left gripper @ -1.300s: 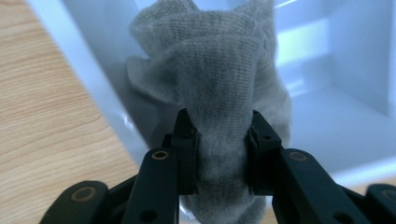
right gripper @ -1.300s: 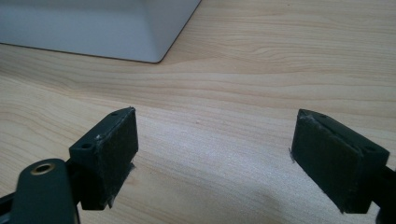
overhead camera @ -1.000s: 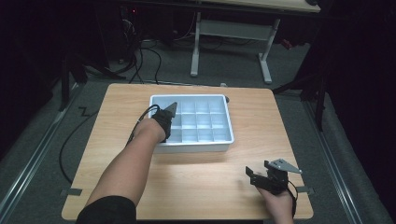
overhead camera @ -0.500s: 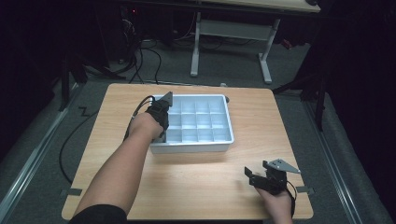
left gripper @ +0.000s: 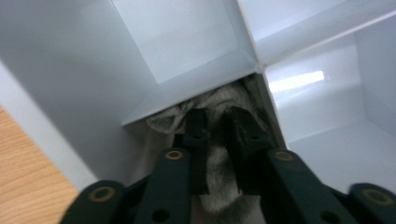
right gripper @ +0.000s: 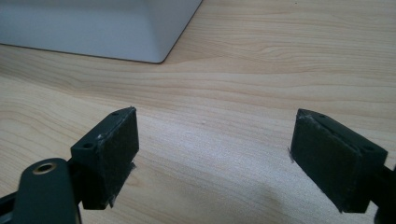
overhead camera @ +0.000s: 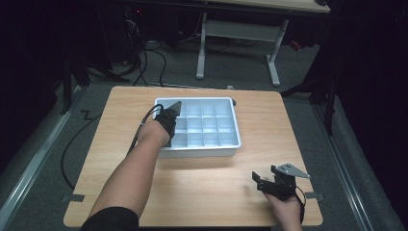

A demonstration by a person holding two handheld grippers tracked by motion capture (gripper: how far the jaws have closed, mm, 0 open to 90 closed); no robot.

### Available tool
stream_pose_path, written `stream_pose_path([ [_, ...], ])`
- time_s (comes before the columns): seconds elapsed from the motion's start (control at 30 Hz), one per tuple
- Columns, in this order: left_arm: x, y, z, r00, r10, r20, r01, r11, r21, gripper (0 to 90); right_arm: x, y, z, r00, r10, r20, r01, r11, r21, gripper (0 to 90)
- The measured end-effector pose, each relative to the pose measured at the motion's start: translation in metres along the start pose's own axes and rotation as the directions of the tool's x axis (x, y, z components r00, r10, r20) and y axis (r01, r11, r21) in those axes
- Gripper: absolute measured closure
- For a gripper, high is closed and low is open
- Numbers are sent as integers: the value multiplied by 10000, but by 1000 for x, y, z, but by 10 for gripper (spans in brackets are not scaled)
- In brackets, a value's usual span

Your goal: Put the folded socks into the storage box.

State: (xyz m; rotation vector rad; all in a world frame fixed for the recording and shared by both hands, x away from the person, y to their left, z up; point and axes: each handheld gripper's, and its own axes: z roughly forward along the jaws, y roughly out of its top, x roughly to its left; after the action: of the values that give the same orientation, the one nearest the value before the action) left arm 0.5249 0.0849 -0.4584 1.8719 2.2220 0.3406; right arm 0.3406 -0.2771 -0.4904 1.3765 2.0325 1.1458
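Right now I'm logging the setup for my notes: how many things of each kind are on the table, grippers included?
Compartment tray: 1
Grey cloth: 1
Grippers: 2, the left gripper shut on the cloth, the right gripper open
Total: 4

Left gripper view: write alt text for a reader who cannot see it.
The left gripper reaches down into a compartment of a white divided tray, its two black jaws nearly closed on a piece of grey cloth. White divider walls surround the jaws, and a strip of the wooden table shows at lower left.
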Motion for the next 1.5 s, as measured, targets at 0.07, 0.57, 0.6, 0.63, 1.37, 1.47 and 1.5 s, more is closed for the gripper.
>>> stream_pose_path([
  [0.07,1,1,-6,9999,-105,107,106,9999,-47,699,0,0,0,10000,25,-21,-25,10000,-11,153],
  [0.57,21,8,-60,9840,-679,1645,819,9934,-800,408,0,0,1,10000,-41,63,41,10000,42,155],
  [0.6,21,8,-60,9840,-679,1645,819,9934,-800,386,0,0,1,10000,-41,63,41,10000,42,155],
  [0.63,23,8,-63,9828,-718,1703,879,9922,-889,366,0,0,1,9999,-70,86,70,10000,56,155],
  [1.37,79,-20,-72,9849,-405,1685,667,9860,-1531,155,2,-1,2,9998,-162,129,160,9997,175,156],
  [1.47,84,-25,-72,9818,-488,1835,793,9835,-1628,156,3,-1,2,9997,-185,125,183,9996,196,157],
  [1.5,86,-28,-73,9800,-475,1931,808,9824,-1683,156,3,-1,3,9997,-205,121,202,9996,195,157],
])
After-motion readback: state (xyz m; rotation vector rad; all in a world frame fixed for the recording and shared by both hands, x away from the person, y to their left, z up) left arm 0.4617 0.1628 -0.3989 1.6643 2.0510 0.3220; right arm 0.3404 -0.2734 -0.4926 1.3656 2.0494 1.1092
